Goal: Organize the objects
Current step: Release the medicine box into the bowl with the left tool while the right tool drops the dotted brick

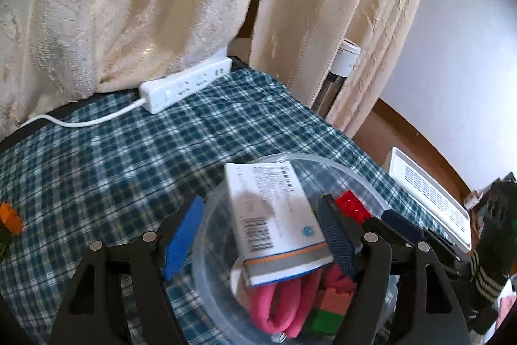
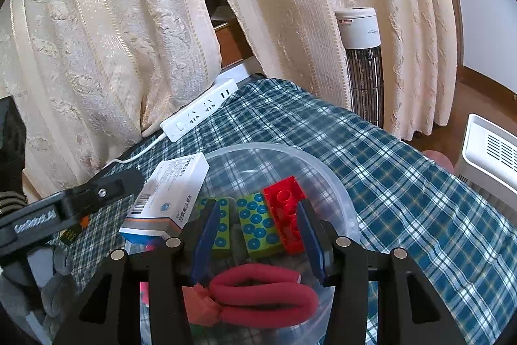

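Observation:
A clear plastic bowl (image 2: 336,180) sits on the plaid cloth; its rim also shows in the left wrist view (image 1: 323,159). It holds a red brick (image 2: 286,209), green dotted bricks (image 2: 255,223) and a pink foam loop (image 2: 258,293). A white medicine box (image 1: 274,222) lies tilted over the bowl's left side; it also shows in the right wrist view (image 2: 171,199). My left gripper (image 1: 258,235) is open, its fingers apart on either side of the box above the bowl. My right gripper (image 2: 257,243) is open and empty over the bowl.
A white power strip (image 1: 187,84) with its cable lies at the back of the plaid-covered table (image 1: 97,151), against cream curtains. A tower fan (image 2: 362,63) and a white appliance (image 2: 491,151) stand off the right edge. An orange toy (image 1: 9,219) lies at the left.

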A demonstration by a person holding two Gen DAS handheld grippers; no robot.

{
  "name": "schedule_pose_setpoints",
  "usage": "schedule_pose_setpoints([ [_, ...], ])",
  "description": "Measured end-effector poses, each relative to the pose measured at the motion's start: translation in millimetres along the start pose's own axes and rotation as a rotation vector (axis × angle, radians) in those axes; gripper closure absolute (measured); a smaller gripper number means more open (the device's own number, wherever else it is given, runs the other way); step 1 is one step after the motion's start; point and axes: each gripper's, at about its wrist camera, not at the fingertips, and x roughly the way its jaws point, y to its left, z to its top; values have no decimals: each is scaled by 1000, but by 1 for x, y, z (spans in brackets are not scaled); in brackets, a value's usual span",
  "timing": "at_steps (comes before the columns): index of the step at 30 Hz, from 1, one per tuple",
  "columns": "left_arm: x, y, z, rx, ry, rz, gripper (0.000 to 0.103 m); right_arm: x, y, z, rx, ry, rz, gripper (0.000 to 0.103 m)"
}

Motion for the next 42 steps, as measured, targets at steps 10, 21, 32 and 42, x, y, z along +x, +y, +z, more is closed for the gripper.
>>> schedule_pose_setpoints([
  [10,26,-32,-2,32,61,-103,28,-4,-17,3,28,-13,-33,51],
  [21,16,-33,1,23,54,-118,28,-9,-18,5,39,-16,-30,51],
  [32,-14,17,-4,-16,4,33,28,-14,22,6,-24,-25,9,51],
  [42,-46,77,-16,-90,-30,174,28,-16,83,8,-129,-40,78,49],
])
